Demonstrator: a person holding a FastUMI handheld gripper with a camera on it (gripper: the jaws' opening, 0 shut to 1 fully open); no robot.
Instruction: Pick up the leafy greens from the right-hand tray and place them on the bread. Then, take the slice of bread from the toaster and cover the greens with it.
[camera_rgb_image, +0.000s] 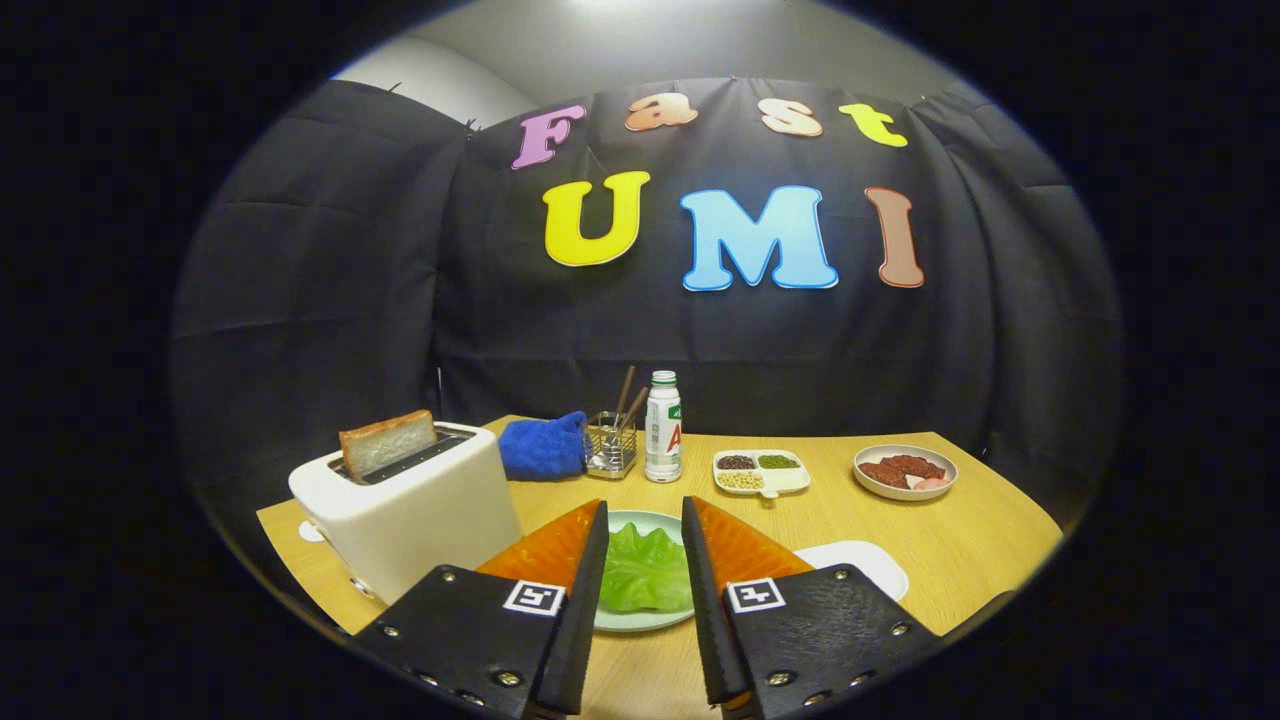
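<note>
Gripper view looks along the gripper (645, 560), whose two flat, wedge-shaped fingers (585, 590) stand spread apart above a wood-grain counter (960, 545) and pinch nothing. In the gap between them lies the leafy greens (645, 570), a crinkled, glossy leaf with raised veins, resting on a round pale plate (640, 622). Whether bread lies under the leaf cannot be told. Just beside the right finger, a smooth white rounded tray (870, 562) lies on the counter, partly hidden by that finger.

Left of the fingers stands the toaster (415, 510), a smooth, white, boxy body with rounded corners and a dark slotted top. A slice of bread (385, 442) stands upright in one slot, with a brown crust and a pale porous crumb, its upper half clear of the slot.

Beyond the fingers, near the cloth wall, sit a soft blue mitt (543, 446) of fuzzy fabric, a wire-mesh holder (611, 445) with thin sticks leaning in it, and a cylindrical white bottle (662, 428) with a white cap. Farther right lie a white divided dish (762, 472) holding small grains in separate compartments, and a round shallow bowl (905, 471) with dark reddish pieces.
</note>
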